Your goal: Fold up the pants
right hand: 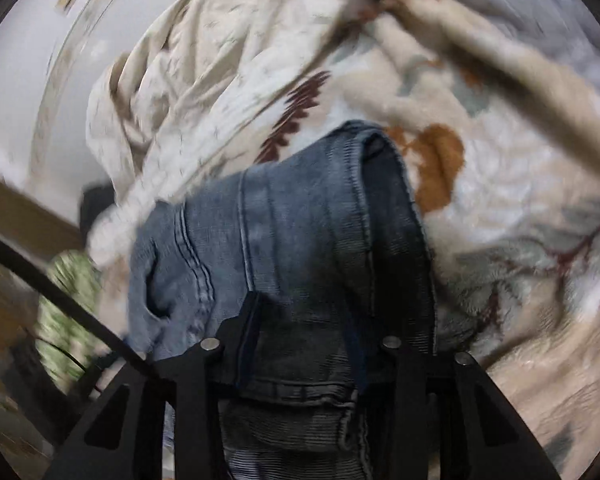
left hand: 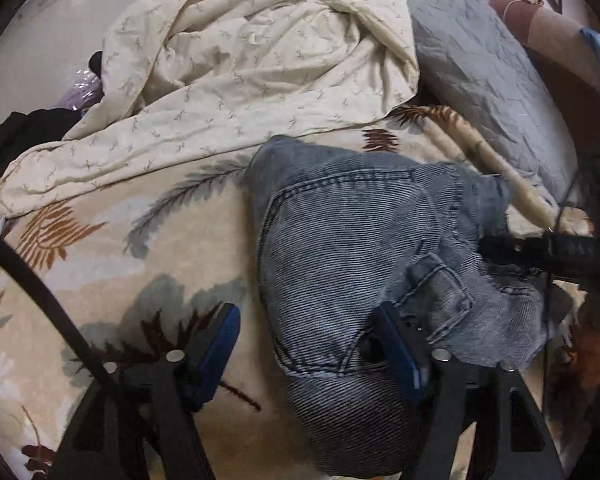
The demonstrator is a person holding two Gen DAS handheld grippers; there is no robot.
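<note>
Jeans (left hand: 352, 240) lying bunched on bed blanket (left hand: 100, 264), long axis running away from both claws. Left claw (left hand: 308, 344) gaping, straddling left edge. Right claw (right hand: 304, 344) clenching denim fold.

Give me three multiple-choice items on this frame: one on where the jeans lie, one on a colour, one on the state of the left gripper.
1. Where do the jeans lie?
A. on the leaf-print blanket
B. on a bare wooden floor
C. on a hanger

2. What colour is the pillow at the upper right of the left wrist view?
A. red
B. grey
C. green

3. How do the jaws of the left gripper stand?
A. shut with nothing between them
B. open
C. out of view

Answers: 1 A, the leaf-print blanket shows all round the denim; 2 B, its quilted cover is grey; 3 B, the two blue pads stand far apart.
</note>
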